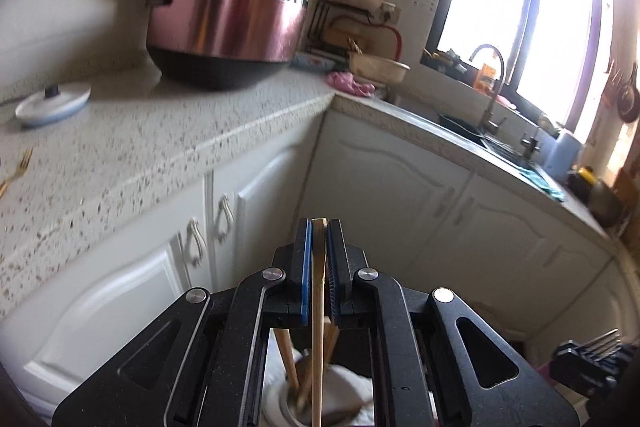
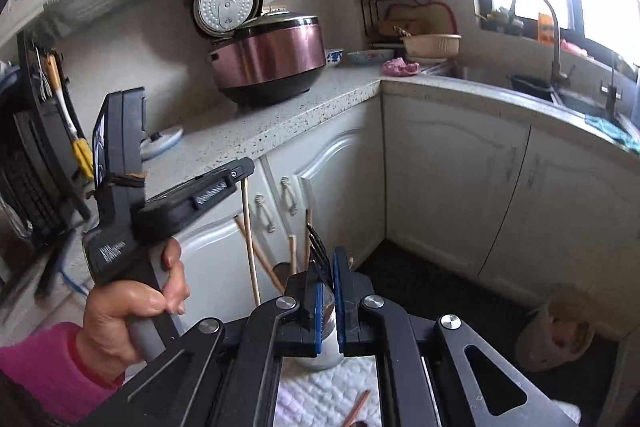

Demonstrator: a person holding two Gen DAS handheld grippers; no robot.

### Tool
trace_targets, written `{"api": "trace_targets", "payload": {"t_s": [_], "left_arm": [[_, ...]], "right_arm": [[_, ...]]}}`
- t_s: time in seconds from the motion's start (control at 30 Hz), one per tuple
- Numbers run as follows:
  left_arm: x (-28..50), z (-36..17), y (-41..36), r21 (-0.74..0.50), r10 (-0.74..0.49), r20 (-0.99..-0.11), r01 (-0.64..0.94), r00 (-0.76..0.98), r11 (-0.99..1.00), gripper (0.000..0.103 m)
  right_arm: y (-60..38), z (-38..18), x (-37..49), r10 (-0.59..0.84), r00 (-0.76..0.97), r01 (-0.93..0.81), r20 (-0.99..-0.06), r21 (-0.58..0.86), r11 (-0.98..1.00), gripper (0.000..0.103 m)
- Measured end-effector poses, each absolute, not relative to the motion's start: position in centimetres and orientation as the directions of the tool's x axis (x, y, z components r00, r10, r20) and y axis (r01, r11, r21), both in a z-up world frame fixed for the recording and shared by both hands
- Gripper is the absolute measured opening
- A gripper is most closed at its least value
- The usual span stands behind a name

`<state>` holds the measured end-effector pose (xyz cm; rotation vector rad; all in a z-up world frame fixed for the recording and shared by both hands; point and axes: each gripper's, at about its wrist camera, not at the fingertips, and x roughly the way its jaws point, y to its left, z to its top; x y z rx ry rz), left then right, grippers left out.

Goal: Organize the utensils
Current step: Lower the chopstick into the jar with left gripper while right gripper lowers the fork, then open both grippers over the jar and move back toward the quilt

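Chopsticks stand clamped between the blue pads of the left tool in the left wrist view, their lower ends hanging over a white holder that carries more sticks, with a gold fork lying far left on the speckled table near the pink rice cooker. From the right wrist view, the right tool is closed on a dark fork — tines up — just above the holder on a white mat, while a hand grips the left tool with one pale chopstick hanging down from it.
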<state>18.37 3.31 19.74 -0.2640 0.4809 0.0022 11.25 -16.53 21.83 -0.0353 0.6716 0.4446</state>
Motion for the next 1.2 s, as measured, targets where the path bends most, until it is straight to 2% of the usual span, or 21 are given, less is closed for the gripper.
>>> {"api": "trace_targets", "payload": {"t_s": [0.27, 0.4, 0.63, 0.73, 0.8, 0.87, 0.97, 1.03, 1.1, 1.2], "left_arm": [[20.1, 15.4, 2.5, -0.219, -0.014, -0.439, -0.092, 0.898, 0.971, 0.006], [19.5, 14.4, 2.2, -0.159, 0.022, -0.401, -0.093, 0.916, 0.983, 0.006], [18.9, 14.1, 3.3, -0.181, 0.000, -0.451, -0.091, 0.892, 0.979, 0.006], [18.5, 14.0, 4.0, -0.204, -0.015, -0.477, -0.095, 0.879, 0.974, 0.006], [18.0, 13.9, 4.2, -0.214, -0.021, -0.489, -0.097, 0.872, 0.972, 0.007], [17.4, 13.7, 4.4, -0.230, -0.034, -0.506, -0.097, 0.862, 0.968, 0.011], [16.5, 13.7, 4.4, -0.237, -0.041, -0.514, -0.096, 0.857, 0.967, 0.022], [15.6, 14.0, 4.5, -0.249, -0.058, -0.515, -0.084, 0.855, 0.965, 0.038], [14.6, 14.3, 4.6, -0.254, -0.065, -0.515, -0.080, 0.855, 0.964, 0.045], [13.0, 14.6, 4.2, -0.241, -0.075, -0.533, -0.065, 0.843, 0.968, 0.052]], "right_arm": [[-14.4, 17.4, 14.1, 0.377, 0.622, -0.436, -0.686, 0.096, 0.895, 0.004], [-13.9, 15.1, 14.9, 0.379, 0.580, -0.439, -0.721, 0.115, 0.891, 0.004], [-14.0, 11.7, 15.3, 0.382, 0.529, -0.398, -0.758, 0.175, 0.900, 0.004], [-14.8, 12.1, 14.5, 0.391, 0.546, -0.389, -0.741, 0.189, 0.902, 0.016], [-15.5, 12.5, 13.9, 0.406, 0.550, -0.377, -0.730, 0.218, 0.900, 0.032], [-16.4, 12.7, 13.2, 0.410, 0.554, -0.354, -0.724, 0.241, 0.904, 0.035], [-17.5, 12.7, 11.7, 0.414, 0.555, -0.333, -0.722, 0.263, 0.906, 0.035], [-17.7, 12.7, 10.9, 0.407, 0.556, -0.326, -0.725, 0.260, 0.909, 0.036], [-18.2, 12.5, 9.9, 0.398, 0.562, -0.312, -0.725, 0.260, 0.914, 0.041], [-18.7, 12.0, 8.4, 0.393, 0.569, -0.293, -0.722, 0.268, 0.918, 0.042]]}}
